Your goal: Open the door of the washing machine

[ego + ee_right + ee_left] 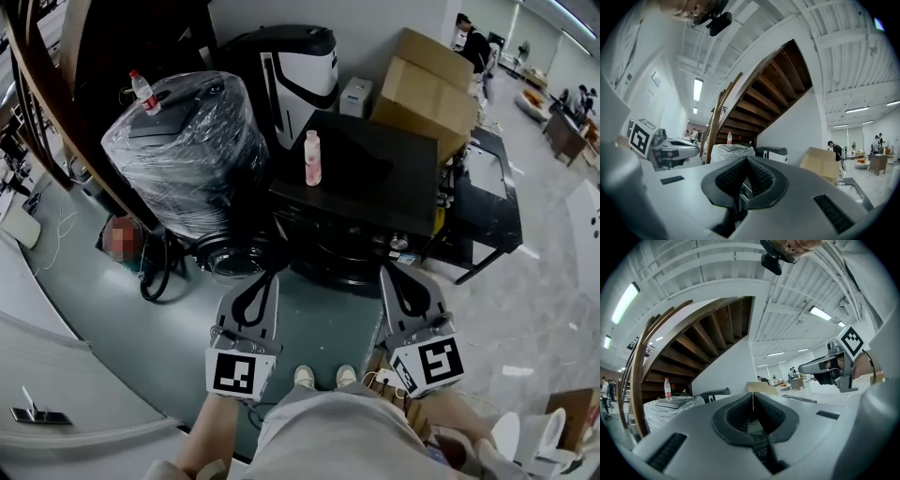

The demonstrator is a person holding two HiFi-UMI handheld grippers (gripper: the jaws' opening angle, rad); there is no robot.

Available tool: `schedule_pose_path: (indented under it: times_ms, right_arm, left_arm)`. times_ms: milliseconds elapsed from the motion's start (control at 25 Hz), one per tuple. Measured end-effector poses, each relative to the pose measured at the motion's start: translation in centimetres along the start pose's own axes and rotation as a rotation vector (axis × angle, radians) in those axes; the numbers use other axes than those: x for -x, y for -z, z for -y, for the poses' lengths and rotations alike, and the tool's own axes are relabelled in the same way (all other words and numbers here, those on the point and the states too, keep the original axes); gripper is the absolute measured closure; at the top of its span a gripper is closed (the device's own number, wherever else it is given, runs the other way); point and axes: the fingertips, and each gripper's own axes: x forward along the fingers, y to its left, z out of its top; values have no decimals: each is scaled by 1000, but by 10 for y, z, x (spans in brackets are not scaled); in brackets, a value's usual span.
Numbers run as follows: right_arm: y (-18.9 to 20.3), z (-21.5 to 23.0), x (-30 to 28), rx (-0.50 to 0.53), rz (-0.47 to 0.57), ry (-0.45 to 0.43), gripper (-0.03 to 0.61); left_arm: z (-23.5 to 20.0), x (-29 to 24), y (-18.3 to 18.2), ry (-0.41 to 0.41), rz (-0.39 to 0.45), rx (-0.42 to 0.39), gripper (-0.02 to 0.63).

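black washer [375,169] front mostly hidden; left tongs [266,278] & right tongs [390,274] shut, empty.

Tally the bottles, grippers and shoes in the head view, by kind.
Bottles: 2, the red-capped bottle and the pink bottle
Grippers: 2, the left gripper and the right gripper
Shoes: 2, the left shoe and the right shoe
Total: 6

Two bottles [142,91], two tools [265,279], two cardboard boxes [427,89], one wrapped appliance [187,150], one washing machine [375,169].
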Motion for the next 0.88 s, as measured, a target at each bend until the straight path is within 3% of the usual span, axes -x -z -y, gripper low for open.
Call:
schedule_pose_path:
  times_ms: [200, 520, 880]
  right_arm:
    - [1, 10, 13, -17, -6, 10, 551]
    - [4, 7, 14, -3, -4, -8, 551]
    - [6, 10, 7, 8, -6, -6, 551]
  left_arm:
    - [16, -7, -7, 35, 11, -60, 592]
    - [20, -8, 1, 47, -11, -19, 592]
    - [16, -9, 9, 56, -27, -47, 592]
